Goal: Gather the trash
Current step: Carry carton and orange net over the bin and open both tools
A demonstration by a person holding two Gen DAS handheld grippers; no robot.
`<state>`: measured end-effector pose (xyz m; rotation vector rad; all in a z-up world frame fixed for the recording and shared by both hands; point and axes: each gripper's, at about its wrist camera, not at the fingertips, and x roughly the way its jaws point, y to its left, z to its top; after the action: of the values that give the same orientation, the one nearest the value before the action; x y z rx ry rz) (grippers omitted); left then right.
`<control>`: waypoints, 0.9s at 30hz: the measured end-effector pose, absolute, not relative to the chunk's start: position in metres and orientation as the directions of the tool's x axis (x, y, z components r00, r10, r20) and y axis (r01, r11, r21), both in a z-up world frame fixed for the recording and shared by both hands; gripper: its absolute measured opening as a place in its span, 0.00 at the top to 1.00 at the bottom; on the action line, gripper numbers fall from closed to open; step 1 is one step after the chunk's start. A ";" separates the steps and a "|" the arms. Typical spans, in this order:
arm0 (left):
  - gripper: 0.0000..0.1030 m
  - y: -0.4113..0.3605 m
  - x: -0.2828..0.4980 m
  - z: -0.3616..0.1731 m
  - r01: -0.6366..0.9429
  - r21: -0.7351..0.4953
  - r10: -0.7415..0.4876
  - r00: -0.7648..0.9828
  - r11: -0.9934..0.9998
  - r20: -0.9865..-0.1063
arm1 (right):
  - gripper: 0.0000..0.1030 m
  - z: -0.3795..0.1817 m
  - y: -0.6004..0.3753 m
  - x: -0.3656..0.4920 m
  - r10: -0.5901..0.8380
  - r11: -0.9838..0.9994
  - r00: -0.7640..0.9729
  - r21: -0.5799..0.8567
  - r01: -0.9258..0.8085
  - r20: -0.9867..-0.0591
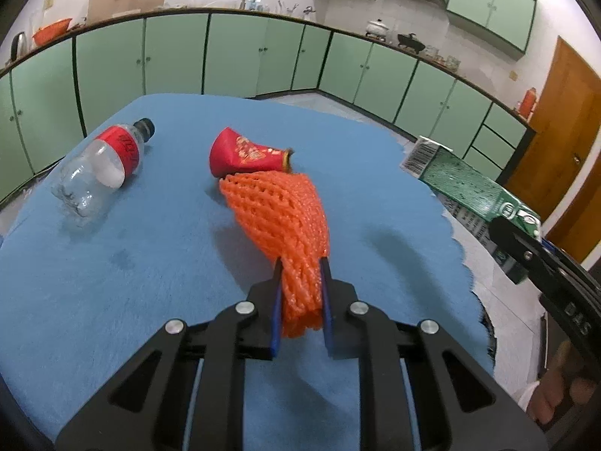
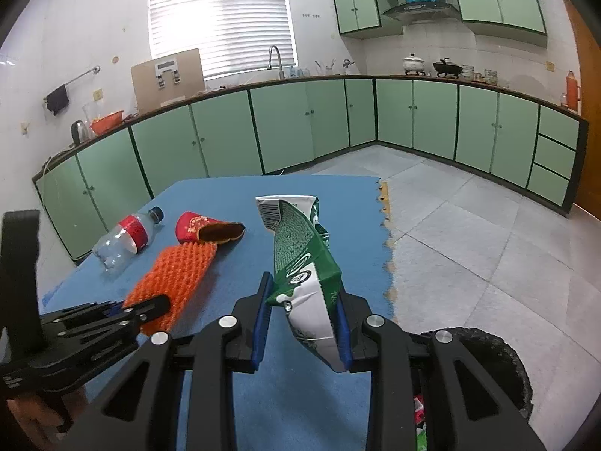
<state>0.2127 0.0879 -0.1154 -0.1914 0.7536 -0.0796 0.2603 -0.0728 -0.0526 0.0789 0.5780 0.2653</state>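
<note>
Two views. Left wrist view: left hand-held gripper (image 1: pixel 300 268) jaws narrow, pinched on the near end of the orange foam net (image 1: pixel 278 210); net squeezed between the blue pads, its far end reaching toward the red paper cup (image 1: pixel 244 156). Cup lies on its side on the blue tabletop (image 1: pixel 150 263), just behind the net. Clear plastic bottle (image 1: pixel 99 169) with red label lies on its side to the left, apart from both. At right edge, green carton (image 1: pixel 465 184) held off the tabletop edge in the right hand-held gripper (image 1: pixel 514 236).

Right wrist view: right hand-held gripper (image 2: pixel 304 293) jaws partly closed, clamped on the crumpled green-and-white carton (image 2: pixel 300 248); carton sticks up and forward between the pads, above the tabletop (image 2: pixel 233 195). Left hand-held gripper (image 2: pixel 157 302) comes in from the left, gripping the net (image 2: pixel 176 274). Cup (image 2: pixel 203 227) and bottle (image 2: pixel 124 236) lie behind. Dark bin rim (image 2: pixel 499 353) at lower right, beside the tabletop.
</note>
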 end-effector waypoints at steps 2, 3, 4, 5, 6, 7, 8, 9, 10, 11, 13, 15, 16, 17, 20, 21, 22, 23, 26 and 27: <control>0.86 0.081 0.205 -0.111 0.027 -0.204 -0.159 0.728 0.979 -0.667 | 0.71 -0.050 -0.080 0.255 0.265 0.964 0.808 0.153 -0.216 -0.526; 0.86 0.076 0.201 -0.108 0.044 -0.204 -0.171 0.728 0.978 -0.664 | 0.71 -0.049 -0.085 0.252 0.259 0.966 0.810 0.158 -0.207 -0.525; 0.86 0.072 0.199 -0.107 0.057 -0.203 -0.180 0.729 0.977 -0.661 | 0.71 -0.048 -0.091 0.249 0.254 0.967 0.812 0.164 -0.196 -0.526; 0.86 0.066 0.196 -0.105 0.076 -0.203 -0.193 0.729 0.976 -0.657 | 0.71 -0.047 -0.097 0.246 0.246 0.968 0.814 0.170 -0.182 -0.526; 0.86 0.059 0.194 -0.103 0.094 -0.203 -0.207 0.728 0.975 -0.654 | 0.71 -0.046 -0.104 0.243 0.235 0.971 0.817 0.172 -0.168 -0.527; 0.86 0.051 0.193 -0.102 0.114 -0.204 -0.221 0.726 0.972 -0.651 | 0.71 -0.046 -0.110 0.241 0.223 0.973 0.820 0.169 -0.156 -0.526; 0.86 0.043 0.192 -0.100 0.135 -0.205 -0.237 0.723 0.970 -0.649 | 0.71 -0.045 -0.118 0.237 0.206 0.977 0.824 0.163 -0.140 -0.527; 0.86 0.034 0.191 -0.099 0.159 -0.205 -0.255 0.718 0.966 -0.648 | 0.71 -0.045 -0.124 0.233 0.191 0.979 0.827 0.159 -0.125 -0.528; 0.86 0.027 0.189 -0.099 0.175 -0.204 -0.267 0.715 0.963 -0.647 | 0.71 -0.045 -0.132 0.230 0.177 0.982 0.829 0.157 -0.109 -0.530; 0.86 0.016 0.188 -0.098 0.200 -0.203 -0.285 0.710 0.958 -0.644 | 0.71 -0.045 -0.141 0.225 0.161 0.984 0.831 0.155 -0.091 -0.533; 0.86 -0.004 0.188 -0.098 0.245 -0.204 -0.318 0.700 0.948 -0.639 | 0.71 -0.046 -0.157 0.217 0.123 0.988 0.834 0.145 -0.052 -0.538; 0.86 -0.017 0.189 -0.099 0.276 -0.208 -0.345 0.691 0.938 -0.635 | 0.71 -0.047 -0.176 0.209 0.085 0.990 0.836 0.143 -0.008 -0.543; 0.86 -0.025 0.189 -0.099 0.291 -0.210 -0.357 0.687 0.933 -0.633 | 0.71 -0.048 -0.186 0.205 0.065 0.990 0.836 0.144 0.016 -0.544; 0.86 -0.036 0.190 -0.099 0.311 -0.213 -0.374 0.681 0.926 -0.630 | 0.71 -0.049 -0.193 0.202 0.051 0.989 0.836 0.145 0.034 -0.546; 0.86 -0.063 0.192 -0.102 0.358 -0.218 -0.412 0.663 0.908 -0.625 | 0.71 -0.054 -0.220 0.190 -0.003 0.984 0.835 0.146 0.099 -0.551; 0.86 -0.072 0.193 -0.104 0.373 -0.219 -0.423 0.656 0.902 -0.624 | 0.71 -0.056 -0.225 0.187 -0.014 0.983 0.834 0.144 0.112 -0.552; 0.86 -0.081 0.194 -0.105 0.386 -0.220 -0.433 0.650 0.896 -0.624 | 0.71 -0.057 -0.231 0.185 -0.026 0.982 0.832 0.143 0.126 -0.555; 0.86 -0.091 0.196 -0.108 0.403 -0.222 -0.447 0.640 0.888 -0.626 | 0.71 -0.059 -0.237 0.182 -0.038 0.980 0.829 0.141 0.140 -0.557; 0.86 -0.118 0.198 -0.116 0.442 -0.222 -0.474 0.616 0.869 -0.630 | 0.71 -0.066 -0.253 0.177 -0.068 0.974 0.821 0.139 0.176 -0.567; 0.86 -0.125 0.198 -0.119 0.452 -0.220 -0.479 0.608 0.865 -0.633 | 0.71 -0.069 -0.259 0.175 -0.077 0.971 0.816 0.142 0.191 -0.573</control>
<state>0.1984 -0.1247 -0.1188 -0.0394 0.7432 -0.5378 0.1747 -0.2587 -0.0693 0.1971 0.6002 -0.1439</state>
